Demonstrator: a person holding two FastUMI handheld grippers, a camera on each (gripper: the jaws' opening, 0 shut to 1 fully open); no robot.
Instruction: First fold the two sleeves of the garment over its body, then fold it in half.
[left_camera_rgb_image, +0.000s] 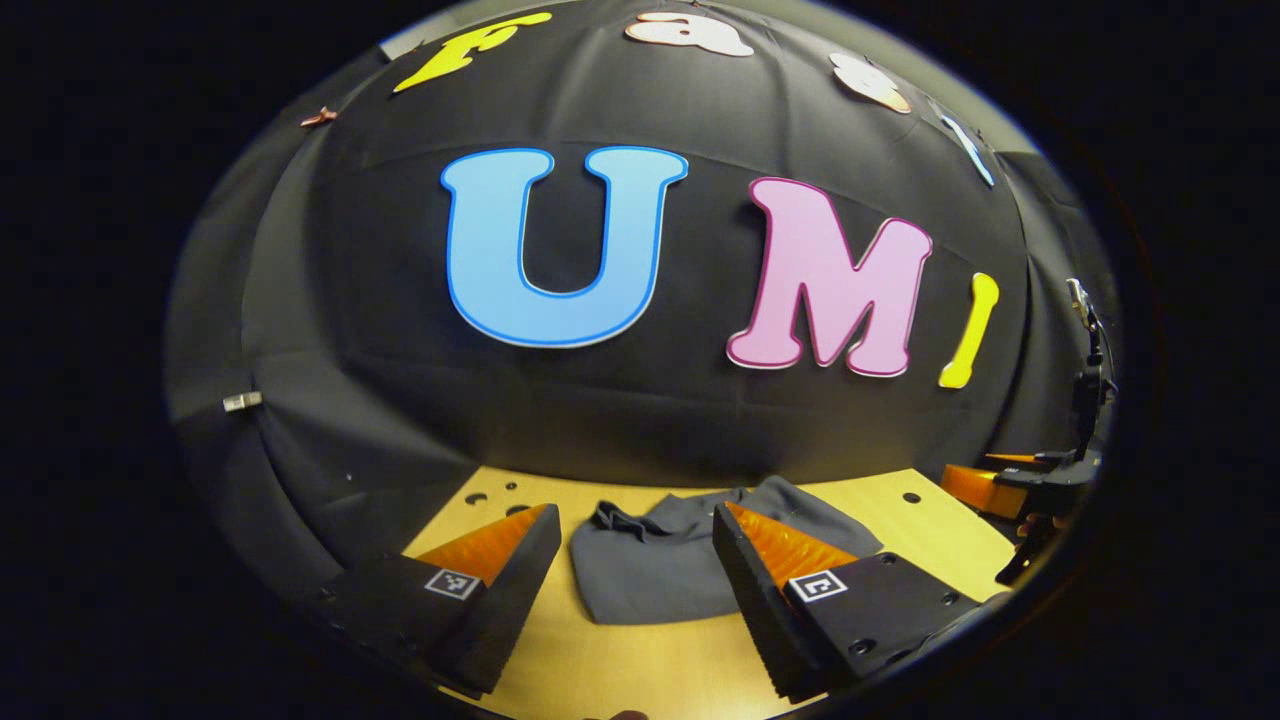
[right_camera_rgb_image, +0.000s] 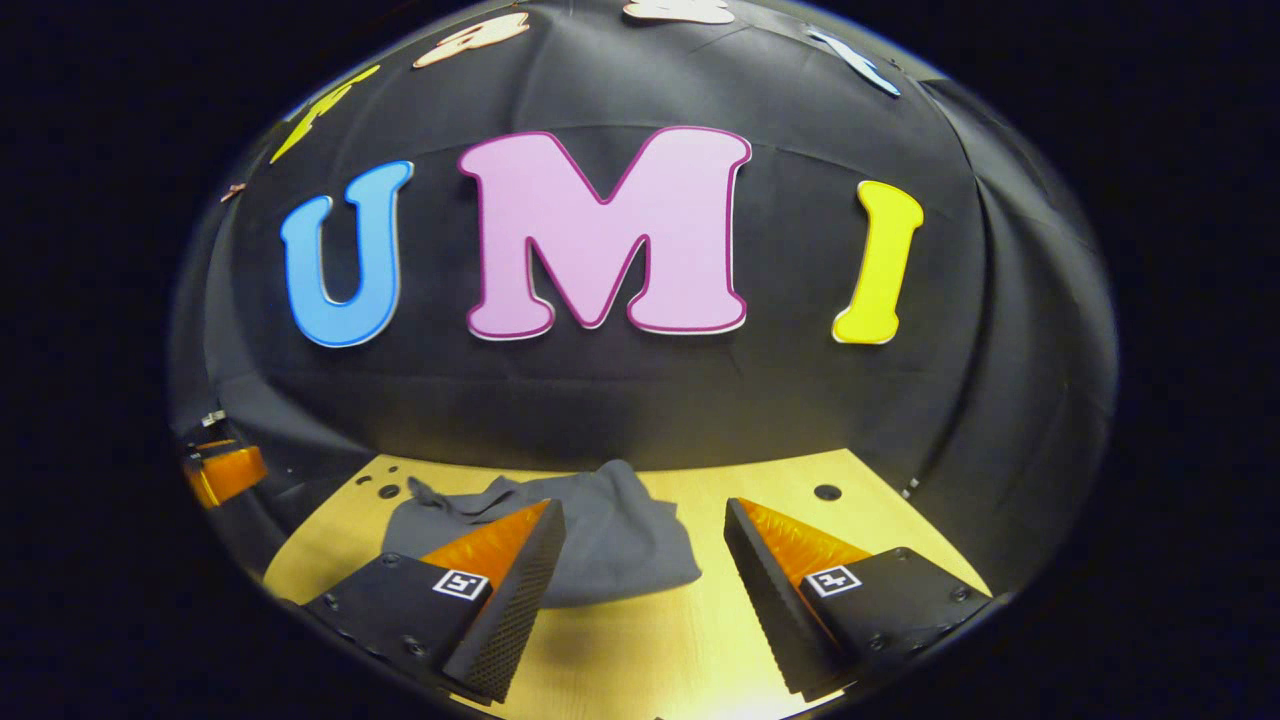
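Note:
A dark grey garment (left_camera_rgb_image: 660, 560) lies bunched on the light wooden table (left_camera_rgb_image: 640, 670), its far edge crumpled near the booth wall. My left gripper (left_camera_rgb_image: 635, 550) hovers open above the table, with the garment beyond and between its fingers, apart from them. In the right gripper view the same garment (right_camera_rgb_image: 620, 540) lies left of centre, partly behind one finger. My right gripper (right_camera_rgb_image: 645, 545) is open too, holding nothing. The right gripper (left_camera_rgb_image: 1010, 485) appears at the far right edge of the left gripper view, and the left gripper (right_camera_rgb_image: 225, 470) at the far left edge of the right gripper view.
The table (right_camera_rgb_image: 700, 640) has small round holes (right_camera_rgb_image: 827, 492) near its back edge. The black cloth wall rises right behind the table and wraps around both sides. Bare wood lies in front of the garment.

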